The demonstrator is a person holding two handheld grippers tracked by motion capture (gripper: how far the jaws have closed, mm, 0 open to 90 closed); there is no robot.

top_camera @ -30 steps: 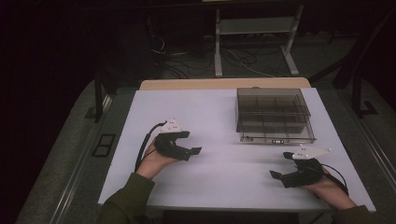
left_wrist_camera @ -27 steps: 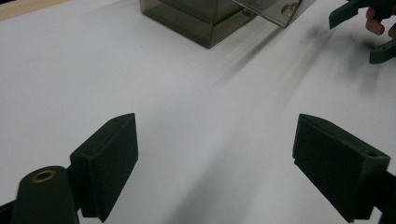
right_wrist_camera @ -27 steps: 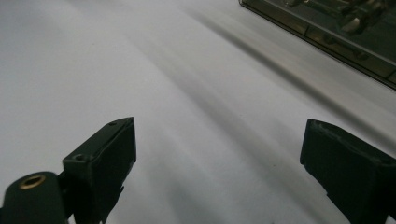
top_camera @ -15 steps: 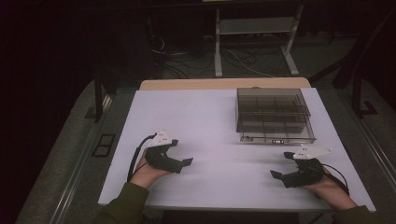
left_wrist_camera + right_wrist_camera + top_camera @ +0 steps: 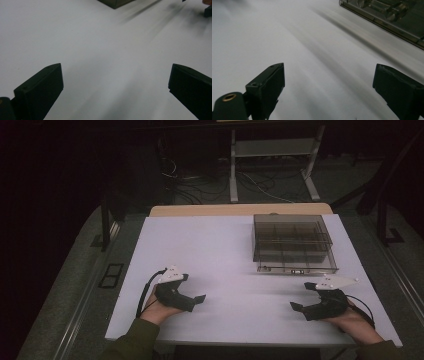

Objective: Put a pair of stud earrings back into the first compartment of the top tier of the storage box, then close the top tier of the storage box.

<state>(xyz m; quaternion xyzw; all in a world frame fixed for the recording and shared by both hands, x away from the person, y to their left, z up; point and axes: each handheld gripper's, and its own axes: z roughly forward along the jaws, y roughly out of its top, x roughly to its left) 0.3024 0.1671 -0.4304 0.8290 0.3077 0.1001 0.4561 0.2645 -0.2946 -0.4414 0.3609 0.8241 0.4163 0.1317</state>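
a white table (image 5: 235, 250) is seen from the high view, with a clear plastic compartment box (image 5: 292, 242) set near its far right corner, lid down and dividers visible through the smoky walls. the left gripper (image 5: 192, 301) is held low over the table near the front edge, toward the left corner, its black jaws pointed toward the middle of the table; in the left gripper view its jaws are spread wide, having just been opening, with bare white surface between them and nothing gripped. the right gripper (image 5: 298, 309) is held near the front right corner, jaws pointed toward the left, well apart from the other gripper; in the right gripper view its jaws are likewise spread wide with nothing between them but the table top. the compartment box (image 5: 392, 15) is seen at the upper right of that view, beyond the jaws and untouched, its front rim and rounded inner parts blurred. a dark corner of the box (image 5: 115, 3) is caught at the top of the left gripper view, far from the jaws. each gripper is topped by a grey three-cornered plate, and a black cable is trailed from each toward the front edge.
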